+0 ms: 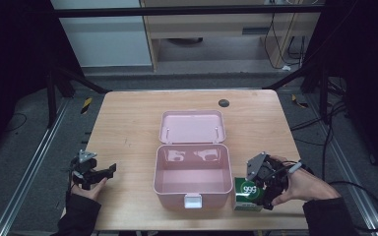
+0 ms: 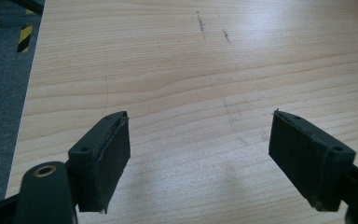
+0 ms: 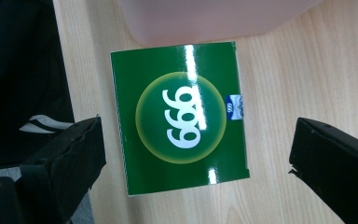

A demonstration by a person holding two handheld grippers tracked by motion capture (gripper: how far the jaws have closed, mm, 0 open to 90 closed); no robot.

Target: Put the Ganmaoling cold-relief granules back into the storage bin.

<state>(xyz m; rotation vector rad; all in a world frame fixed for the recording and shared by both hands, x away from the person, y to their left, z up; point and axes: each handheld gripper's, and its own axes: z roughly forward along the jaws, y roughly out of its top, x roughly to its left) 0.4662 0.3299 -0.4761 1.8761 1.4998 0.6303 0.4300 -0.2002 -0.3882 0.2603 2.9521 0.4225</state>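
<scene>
A green carton marked 999 (image 1: 247, 194) lies flat on the wooden table (image 1: 128, 128), right beside the front right corner of an open pink case (image 1: 172, 195). My right gripper (image 1: 258, 194) hangs just over the carton. In the right gripper view the carton (image 3: 179, 116) lies between the wide-open jaws of my right gripper (image 3: 196, 135); neither pad touches it, and the case's wall (image 3: 214, 18) is just beyond. My left gripper (image 1: 106, 174) rests open at the table's front left. In its own view my left gripper (image 2: 200, 116) has only bare wood between its jaws.
The case's lid (image 1: 192, 127) lies folded back flat toward the far side, and its interior is bare. A small black disc (image 1: 224, 103) sits near the far edge. The carton is close to the table's front edge (image 3: 70, 93).
</scene>
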